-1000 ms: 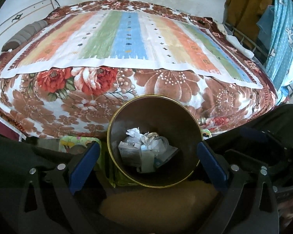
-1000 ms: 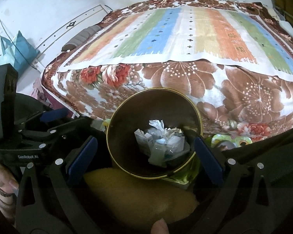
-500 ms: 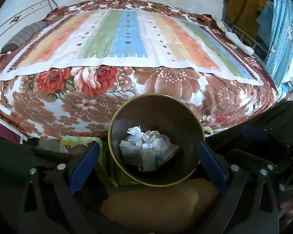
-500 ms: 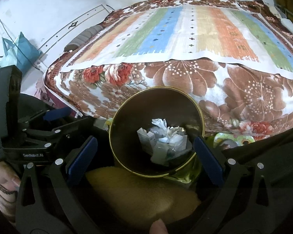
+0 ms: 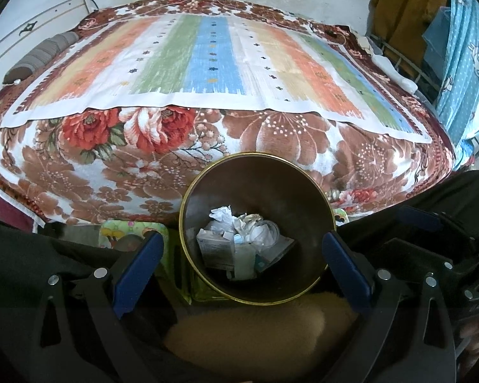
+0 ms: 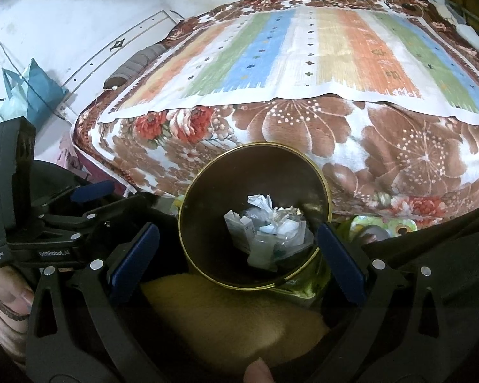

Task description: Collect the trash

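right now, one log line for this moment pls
left tongs: open, empty | right tongs: open, empty | trash: inside bin | bed: no trash seen

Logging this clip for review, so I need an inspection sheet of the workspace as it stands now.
Surface: bed under a striped cloth over a floral blanket; no trash seen on it.
Job's things: round dark bin with a gold rim, holding crumpled paper and small cartons.
Clutter: yellow furry thing beside the bin.
Grippers: left gripper open, right gripper open, both empty.
Cables: nothing seen.
Surroundings: white wall, blue patterned fabric, blue bag.
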`<action>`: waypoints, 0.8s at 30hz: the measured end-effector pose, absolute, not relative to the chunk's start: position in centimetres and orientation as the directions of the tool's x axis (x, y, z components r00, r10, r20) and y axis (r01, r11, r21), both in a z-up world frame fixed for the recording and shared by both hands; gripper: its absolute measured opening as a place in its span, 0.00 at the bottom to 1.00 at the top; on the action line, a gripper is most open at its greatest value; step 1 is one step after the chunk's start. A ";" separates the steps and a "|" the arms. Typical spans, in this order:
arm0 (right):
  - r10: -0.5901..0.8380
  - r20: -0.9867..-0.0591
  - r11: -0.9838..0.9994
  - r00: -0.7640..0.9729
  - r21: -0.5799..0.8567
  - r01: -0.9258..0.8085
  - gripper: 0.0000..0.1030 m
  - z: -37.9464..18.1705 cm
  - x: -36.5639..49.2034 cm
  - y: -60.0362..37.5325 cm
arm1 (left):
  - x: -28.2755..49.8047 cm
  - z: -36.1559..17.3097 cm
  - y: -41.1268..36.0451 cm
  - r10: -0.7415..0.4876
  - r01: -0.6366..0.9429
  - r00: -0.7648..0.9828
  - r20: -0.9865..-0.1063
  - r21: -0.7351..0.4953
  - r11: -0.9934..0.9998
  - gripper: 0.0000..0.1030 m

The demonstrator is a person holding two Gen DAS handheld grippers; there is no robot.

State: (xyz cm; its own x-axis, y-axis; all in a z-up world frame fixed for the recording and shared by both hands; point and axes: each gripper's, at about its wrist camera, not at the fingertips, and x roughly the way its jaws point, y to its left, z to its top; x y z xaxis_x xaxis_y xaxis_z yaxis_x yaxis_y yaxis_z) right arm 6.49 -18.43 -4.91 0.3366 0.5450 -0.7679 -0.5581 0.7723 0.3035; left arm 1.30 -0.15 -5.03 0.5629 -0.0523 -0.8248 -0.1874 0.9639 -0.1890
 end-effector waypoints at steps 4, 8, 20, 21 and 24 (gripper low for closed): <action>0.535 -0.772 0.777 0.344 0.289 -0.559 0.92 -4.7 6.4 -18.4 | 1.4 -5.1 -0.1 -0.063 -0.188 0.559 -0.827 -0.201 0.961 0.95; 0.532 -0.771 0.782 0.349 0.290 -0.552 0.92 -4.8 6.4 -18.5 | 1.4 -5.0 -0.1 -0.059 -0.191 0.557 -0.828 -0.197 0.962 0.95; 0.535 -0.770 0.781 0.347 0.295 -0.550 0.92 -4.6 6.5 -18.2 | 1.4 -5.0 -0.2 -0.058 -0.195 0.558 -0.828 -0.199 0.960 0.95; 0.536 -0.770 0.781 0.346 0.296 -0.550 0.92 -4.6 6.4 -18.1 | 1.4 -5.0 -0.2 -0.058 -0.194 0.559 -0.827 -0.199 0.961 0.95; 0.537 -0.770 0.781 0.345 0.299 -0.549 0.92 -4.7 6.6 -18.2 | 1.5 -5.0 -0.2 -0.058 -0.196 0.558 -0.828 -0.199 0.960 0.95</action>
State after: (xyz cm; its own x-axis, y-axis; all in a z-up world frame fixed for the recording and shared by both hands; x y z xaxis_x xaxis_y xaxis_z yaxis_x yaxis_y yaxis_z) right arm 6.57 -18.21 -4.71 0.3453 0.5371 -0.7696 -0.5488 0.7808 0.2987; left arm 1.46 -0.23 -5.00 0.5581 -0.0575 -0.8278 -0.1960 0.9602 -0.1989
